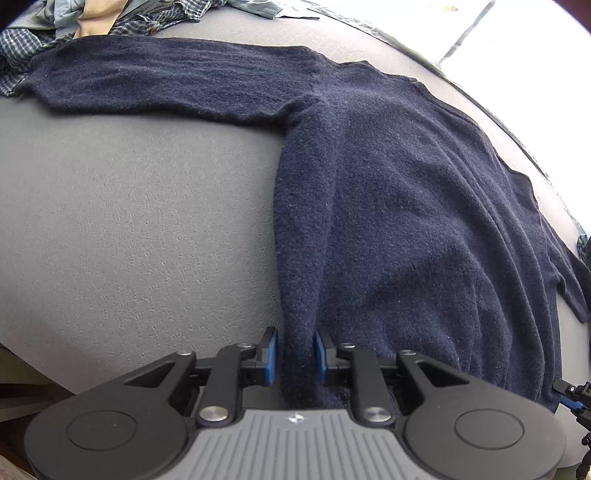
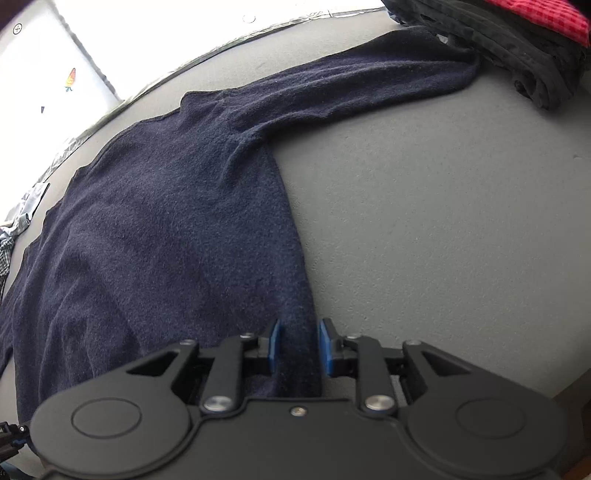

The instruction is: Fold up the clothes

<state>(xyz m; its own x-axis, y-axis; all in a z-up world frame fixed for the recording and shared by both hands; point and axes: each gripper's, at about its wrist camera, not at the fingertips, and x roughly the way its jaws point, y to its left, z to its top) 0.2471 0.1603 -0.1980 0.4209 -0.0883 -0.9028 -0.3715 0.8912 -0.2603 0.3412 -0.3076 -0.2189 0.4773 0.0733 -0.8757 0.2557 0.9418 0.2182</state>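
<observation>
The table (image 1: 129, 221), a grey textured surface, is taken as the landmark; all places are given against it. A navy sweater (image 1: 406, 192) is spread flat across its middle, chest down or up cannot be told, with both sleeves stretched outward toward the table's two ends.

Step in hand, as judged: the start of a fold, with the bottom hem gripped at both corners at the table's near edge. The left tool (image 1: 295, 354) is clenched on the sweater's hem corner, a bunched ridge of knit standing between its blue pads (image 1: 272, 356). The right tool (image 2: 298, 347) is likewise clenched on the opposite hem corner, cloth filling the gap between its pads (image 2: 275, 347).

Next move, as judged: both corners to be lifted together and carried toward the table's far edge, over the shoulders, or the sides to be turned inward first; either way the two tools must travel evenly, otherwise the soft knit will skew. The sleeves are not yet folded in and will need tucking.

Sweater's look: dark navy, fuzzy fine knit, long shallow wrinkles running down the body from the armpits; limp, likely to sag when raised.

At the table's left end a heap of checked clothes (image 1: 92, 22) is touched by the left cuff. At its right end a dark pile with red checked cloth (image 2: 535, 40) lies against the right cuff
</observation>
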